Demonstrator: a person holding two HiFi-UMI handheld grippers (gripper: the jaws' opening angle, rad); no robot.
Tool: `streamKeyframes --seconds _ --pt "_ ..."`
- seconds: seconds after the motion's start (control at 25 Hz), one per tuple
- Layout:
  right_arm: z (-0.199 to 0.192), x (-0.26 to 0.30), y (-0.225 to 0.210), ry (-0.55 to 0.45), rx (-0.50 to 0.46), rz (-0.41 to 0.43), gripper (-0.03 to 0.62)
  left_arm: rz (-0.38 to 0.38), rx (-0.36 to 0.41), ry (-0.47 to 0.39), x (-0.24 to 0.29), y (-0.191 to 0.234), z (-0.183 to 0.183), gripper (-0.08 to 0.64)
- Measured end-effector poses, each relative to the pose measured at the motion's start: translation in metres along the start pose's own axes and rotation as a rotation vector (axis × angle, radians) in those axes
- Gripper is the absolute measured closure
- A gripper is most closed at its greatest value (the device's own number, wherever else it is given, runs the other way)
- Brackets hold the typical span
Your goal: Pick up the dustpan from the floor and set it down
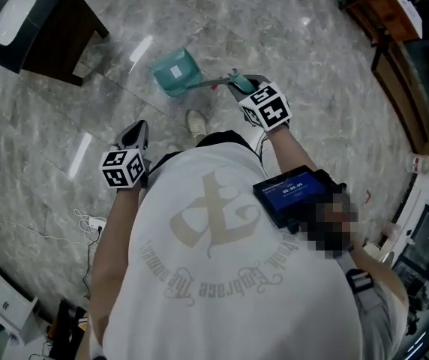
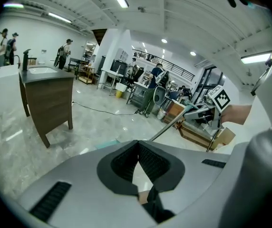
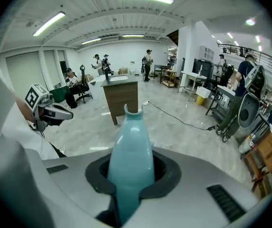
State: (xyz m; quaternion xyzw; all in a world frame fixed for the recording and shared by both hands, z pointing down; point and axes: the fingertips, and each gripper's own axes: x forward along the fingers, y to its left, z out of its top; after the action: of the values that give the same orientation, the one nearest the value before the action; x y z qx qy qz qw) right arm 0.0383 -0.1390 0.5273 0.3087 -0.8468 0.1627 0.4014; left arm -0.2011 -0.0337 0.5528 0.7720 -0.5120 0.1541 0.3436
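Observation:
In the head view the teal dustpan (image 1: pixel 174 71) hangs tilted above the grey marble floor on its long thin handle (image 1: pixel 213 82). My right gripper (image 1: pixel 238 83) is shut on the handle's top end. In the right gripper view that teal grip (image 3: pixel 131 156) stands upright between the dark pads. My left gripper (image 1: pixel 136 132) is lower left, beside the person's body and well apart from the dustpan. Its jaws are shut, pads (image 2: pixel 148 161) meeting with nothing between them. From the left gripper view the right gripper (image 2: pixel 207 112) and the handle rod (image 2: pixel 167 127) show at the right.
A dark wooden cabinet (image 1: pixel 38 32) with a white basin stands at the upper left. Wooden furniture (image 1: pixel 383 10) lines the upper right. A white cable and power strip (image 1: pixel 88 222) lie on the floor at left. The person's shoe (image 1: pixel 196 122) is just below the dustpan.

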Motion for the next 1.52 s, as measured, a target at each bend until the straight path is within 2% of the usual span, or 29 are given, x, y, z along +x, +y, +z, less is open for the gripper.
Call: streamKeyframes --seconds 0.2,0.4,0.6,0.88,1.12,1.36,1.52 --pt "-0.001 -0.012 0.004 -0.028 0.025 -0.038 0.520 -0.014 0.098 0.009 0.001 0.003 0.004 0.548" --pt "-0.030 -0.033 0.023 -0.026 0.029 -0.050 0.520 -0.049 0.121 0.040 -0.004 -0.017 -0.013 0.548" --pt "-0.041 -0.050 0.024 -0.029 0.033 -0.081 0.520 -0.078 0.164 0.038 -0.003 -0.029 -0.011 0.548" --pt "-0.063 -0.061 0.035 -0.021 0.073 -0.117 0.520 -0.081 0.142 0.062 -0.010 -0.030 -0.026 0.548" --pt "-0.069 -0.054 0.042 -0.033 0.127 -0.156 0.520 -0.089 0.157 0.072 -0.017 -0.016 -0.025 0.548" --pt "-0.085 -0.061 0.049 -0.031 0.181 -0.191 0.520 -0.119 0.151 0.097 -0.020 -0.020 -0.042 0.548" --pt "-0.088 -0.067 0.053 -0.030 0.170 -0.219 0.520 -0.135 0.154 0.098 -0.017 -0.024 -0.044 0.548"
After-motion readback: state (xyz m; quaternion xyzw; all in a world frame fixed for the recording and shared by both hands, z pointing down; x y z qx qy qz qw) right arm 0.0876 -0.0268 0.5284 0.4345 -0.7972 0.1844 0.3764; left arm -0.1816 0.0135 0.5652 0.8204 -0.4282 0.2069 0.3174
